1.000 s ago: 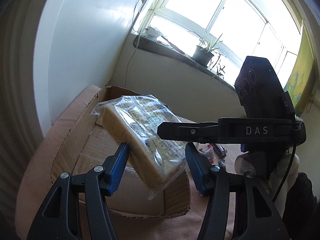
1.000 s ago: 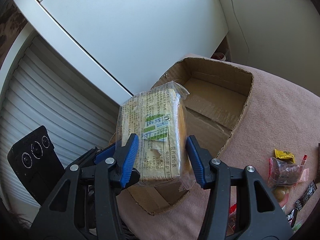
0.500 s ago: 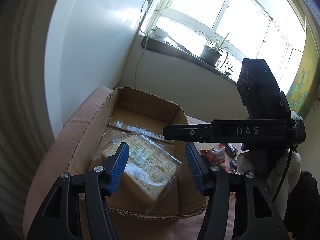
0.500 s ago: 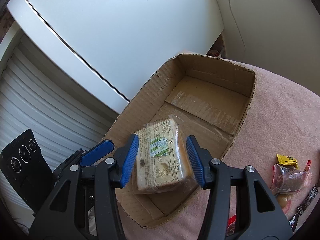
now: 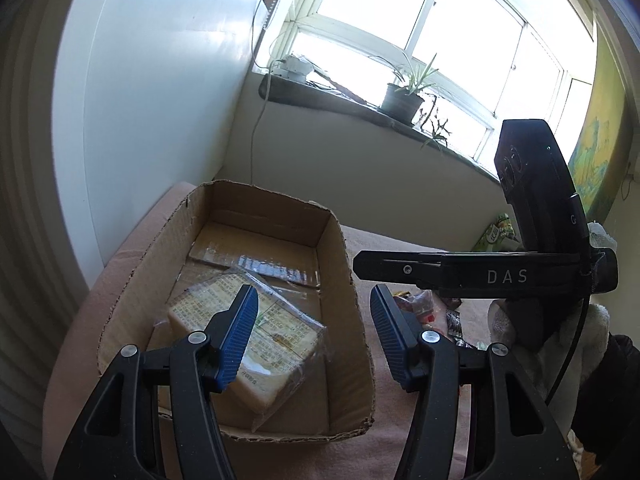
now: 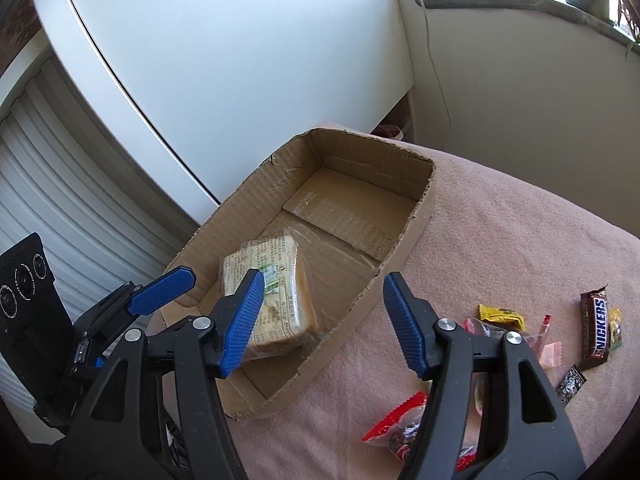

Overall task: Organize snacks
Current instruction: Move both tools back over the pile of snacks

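A bagged loaf of sliced bread (image 5: 276, 344) lies inside the open cardboard box (image 5: 344, 256), near its front end; it also shows in the right wrist view (image 6: 276, 300) within the box (image 6: 404, 236). My left gripper (image 5: 312, 336) is open and empty above the box's front right. My right gripper (image 6: 324, 324) is open and empty above the box's near right wall. Loose snacks lie on the pink cloth at right: a Snickers bar (image 6: 596, 328), a yellow candy (image 6: 500, 314) and a red packet (image 6: 396, 428).
The box sits on a pink-covered surface (image 6: 520, 232) beside a white wall panel (image 6: 240, 60). A window sill with a potted plant (image 5: 404, 96) is behind. The right gripper's body (image 5: 520, 272) crosses the left view; the left gripper (image 6: 120, 312) shows at the right view's lower left.
The bread was held up between both grippers, then dropped into the box. Both grippers have since pulled back and up, and the bread now rests on the box floor.
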`<state>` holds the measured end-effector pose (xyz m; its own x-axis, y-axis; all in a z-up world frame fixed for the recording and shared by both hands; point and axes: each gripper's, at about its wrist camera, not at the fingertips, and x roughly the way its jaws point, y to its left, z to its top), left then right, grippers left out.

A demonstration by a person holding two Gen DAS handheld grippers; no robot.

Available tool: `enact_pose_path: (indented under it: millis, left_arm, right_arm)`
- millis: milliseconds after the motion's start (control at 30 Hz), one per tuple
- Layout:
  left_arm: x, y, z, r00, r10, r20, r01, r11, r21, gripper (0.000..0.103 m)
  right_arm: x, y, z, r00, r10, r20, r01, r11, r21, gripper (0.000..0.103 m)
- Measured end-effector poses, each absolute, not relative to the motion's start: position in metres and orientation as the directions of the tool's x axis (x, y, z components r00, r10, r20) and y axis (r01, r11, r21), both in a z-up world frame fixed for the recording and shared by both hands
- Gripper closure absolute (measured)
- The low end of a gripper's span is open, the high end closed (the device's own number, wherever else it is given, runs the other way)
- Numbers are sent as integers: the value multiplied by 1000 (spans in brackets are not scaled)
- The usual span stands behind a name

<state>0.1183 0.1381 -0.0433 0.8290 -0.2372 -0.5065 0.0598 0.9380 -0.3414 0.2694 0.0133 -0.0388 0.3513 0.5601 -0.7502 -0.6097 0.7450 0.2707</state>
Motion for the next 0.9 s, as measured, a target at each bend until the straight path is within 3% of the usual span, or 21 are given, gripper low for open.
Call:
enact_pose_path:
  millis: [767, 900]
  left_arm:
    - [155, 33, -47, 730, -370, -575, 215, 923, -320, 46]
    - [166, 13, -54, 703, -369, -609, 215, 925, -313, 42]
  right_arm:
    - [283, -160, -49, 538, 321, -780, -351, 926, 139, 37]
    - [299, -173, -58, 541, 291, -789, -318, 939, 129, 37]
